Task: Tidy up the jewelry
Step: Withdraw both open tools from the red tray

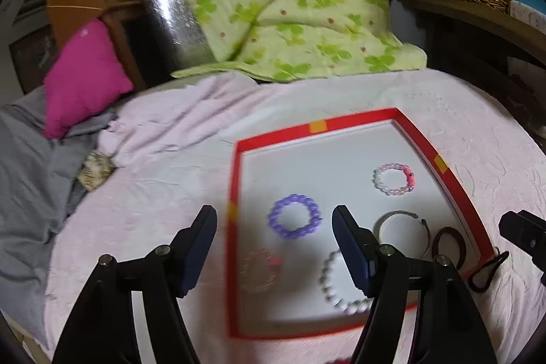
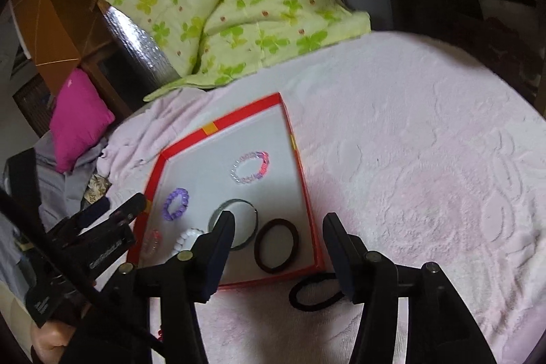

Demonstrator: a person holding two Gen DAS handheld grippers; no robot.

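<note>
Left gripper spread wide, holding nothing, poised over the 9 o'clock rim of the red-edged tray on the pink bedspread. Inside the tray, from left: purple bead bracelet near centre, white bead bracelet at 6 o'clock, clear-and-pink bracelet at 2 o'clock, metal bangle and brown hair tie at 4 o'clock. Right gripper also spread wide, empty, above the tray's near corner; black hair tie just outside that corner on the bedspread.
</note>
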